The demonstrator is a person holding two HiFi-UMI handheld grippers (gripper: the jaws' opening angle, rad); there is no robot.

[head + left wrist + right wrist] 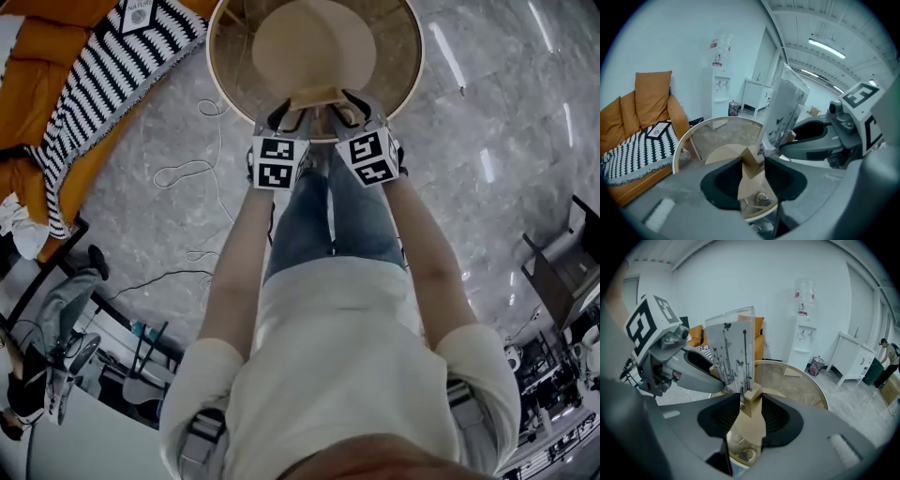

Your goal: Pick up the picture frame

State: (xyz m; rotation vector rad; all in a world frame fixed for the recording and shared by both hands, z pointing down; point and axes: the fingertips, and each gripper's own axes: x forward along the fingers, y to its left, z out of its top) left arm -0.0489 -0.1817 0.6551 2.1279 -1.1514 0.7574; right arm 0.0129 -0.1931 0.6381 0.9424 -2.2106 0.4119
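The picture frame is a clear panel [784, 110] printed with butterflies and stems, standing upright in a pale wooden base [315, 96]. My left gripper [751, 164] is shut on one end of that base. My right gripper [751, 401] is shut on the other end, and the panel [734, 350] rises just beyond its jaws. In the head view the left gripper [281, 120] and right gripper [352, 111] sit side by side, holding the frame over the near rim of a round glass table [405, 75]. Each gripper view shows the other gripper close alongside.
The glass table [693, 129] has a wooden rim and a round wooden base below. An orange sofa [37, 56] with a striped blanket [112, 66] stands at the left. Cables [187, 173] lie on the grey floor. A water dispenser [802, 336] and white cabinet [853, 357] stand by the wall.
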